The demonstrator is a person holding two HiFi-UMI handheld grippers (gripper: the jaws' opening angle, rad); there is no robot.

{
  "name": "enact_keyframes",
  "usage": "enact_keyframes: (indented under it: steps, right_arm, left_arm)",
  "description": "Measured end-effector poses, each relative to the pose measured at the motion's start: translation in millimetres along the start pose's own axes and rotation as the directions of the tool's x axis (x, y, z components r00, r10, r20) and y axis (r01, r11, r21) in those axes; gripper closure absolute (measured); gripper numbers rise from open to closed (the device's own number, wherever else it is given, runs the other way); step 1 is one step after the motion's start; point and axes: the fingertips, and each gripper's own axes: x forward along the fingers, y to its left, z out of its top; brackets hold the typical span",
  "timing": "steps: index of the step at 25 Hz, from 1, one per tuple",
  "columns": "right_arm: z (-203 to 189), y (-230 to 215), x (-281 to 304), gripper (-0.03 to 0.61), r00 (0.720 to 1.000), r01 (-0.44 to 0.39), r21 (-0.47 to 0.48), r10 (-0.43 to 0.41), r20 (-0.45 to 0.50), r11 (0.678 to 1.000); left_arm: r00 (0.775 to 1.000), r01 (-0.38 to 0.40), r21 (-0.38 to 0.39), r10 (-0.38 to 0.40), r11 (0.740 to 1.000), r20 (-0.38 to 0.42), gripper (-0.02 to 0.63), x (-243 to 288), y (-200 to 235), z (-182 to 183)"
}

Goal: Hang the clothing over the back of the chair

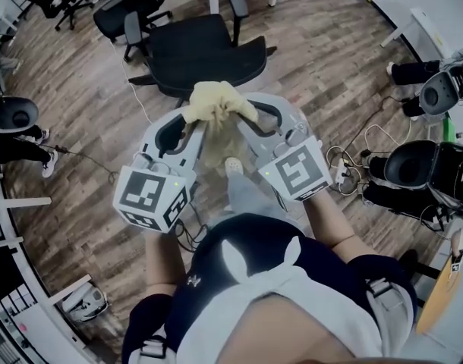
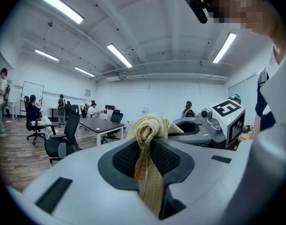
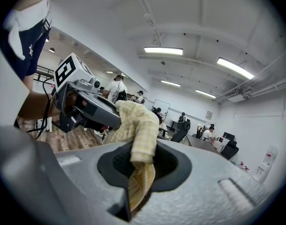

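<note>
Wood-plank floor (image 1: 322, 59). On it stands a black chair (image 1: 205, 51). A second chair (image 1: 125, 14) stands near, up-left of the black chair. A cable tangle (image 1: 351, 165) lies well right and below. A thin cord (image 1: 87, 158) lies left and below.

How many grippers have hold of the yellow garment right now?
2. The left gripper pinches the yellow garment on its left, the right gripper on its right, both in front of the black chair. No others in view.
</note>
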Motion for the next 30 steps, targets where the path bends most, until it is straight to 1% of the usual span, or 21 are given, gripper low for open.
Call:
enact_keyframes:
  steps: [8, 12, 18, 22, 27, 30]
  right_arm:
    - [20.8, -25.1, 20.4, 0.522, 0.998, 0.009, -0.042, -0.007, 0.062, 0.999]
    - [26.8, -39.3, 36.1, 0.522, 0.998, 0.013, -0.063, -0.009, 0.068, 0.998]
    - [40.1, -58.4, 47.2, 0.522, 0.996, 0.019, -0.105, -0.010, 0.092, 0.994]
    - [43.4, -73.9, 59.5, 0.522, 0.996, 0.018, -0.125, -0.007, 0.088, 0.992]
    - [58.3, -109.2, 92.4, 0.520, 0.997, 0.002, -0.142, 0.008, 0.071, 0.990]
    - [57.8, -120.8, 105.5, 0.520, 0.998, -0.004, -0.139, 0.013, 0.064, 0.990]
  left_arm:
    - [0.999, -0.024, 0.032, 0.023, 0.999, 0.031, 0.531, 9.8, 23.2, 27.0]
    - [0.998, -0.043, 0.050, 0.041, 0.998, 0.037, 0.531, 19.0, 40.1, 39.3]
    - [0.997, -0.049, 0.067, 0.045, 0.997, 0.062, 0.531, 30.5, 55.2, 59.1]
    - [0.996, -0.055, 0.066, 0.050, 0.996, 0.071, 0.531, 41.6, 68.9, 68.6]
    - [0.996, -0.068, 0.046, 0.065, 0.997, 0.066, 0.531, 65.2, 104.5, 95.1]
    - [0.996, -0.073, 0.040, 0.071, 0.997, 0.060, 0.531, 75.4, 117.3, 99.1]
